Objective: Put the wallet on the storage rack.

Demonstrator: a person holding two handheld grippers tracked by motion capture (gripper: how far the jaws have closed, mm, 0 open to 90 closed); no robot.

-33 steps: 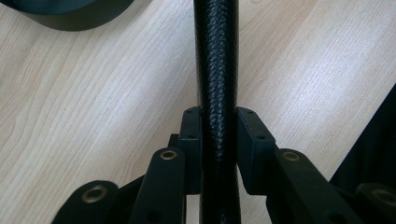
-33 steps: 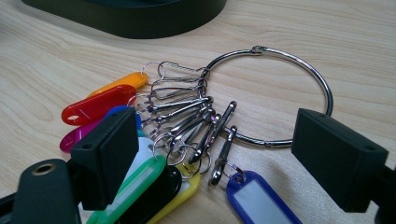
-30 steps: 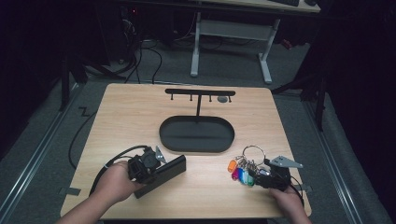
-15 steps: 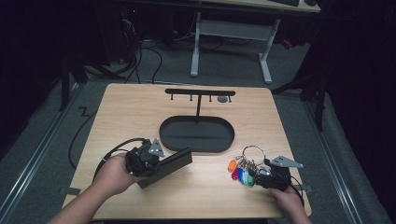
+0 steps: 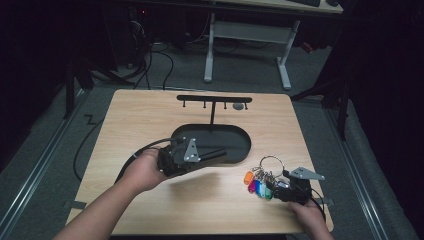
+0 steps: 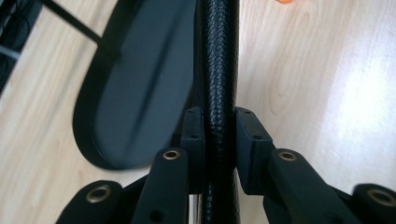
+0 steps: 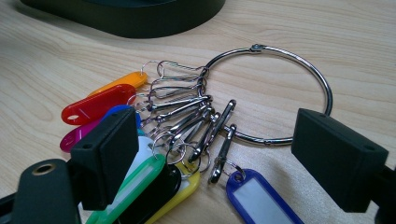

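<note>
The left gripper (image 5: pixel 212 154) clamped a black wallet (image 6: pixel 218 70) above the oval tray (image 5: pixel 240 137), beneath the hook rack (image 5: pixel 214 99), while the right gripper (image 7: pixel 210 154), jaws wide, straddled the key ring (image 7: pixel 280 93) on the table (image 5: pixel 150 115).

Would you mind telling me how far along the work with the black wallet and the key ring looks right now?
Done: the left gripper is clamped on the black wallet, lifted over the near rim of the oval tray. In hand: carrying it over that tray. Left: setting it down, probably in the tray. The key ring lies on the table between the right gripper's open jaws, not gripped.
</note>
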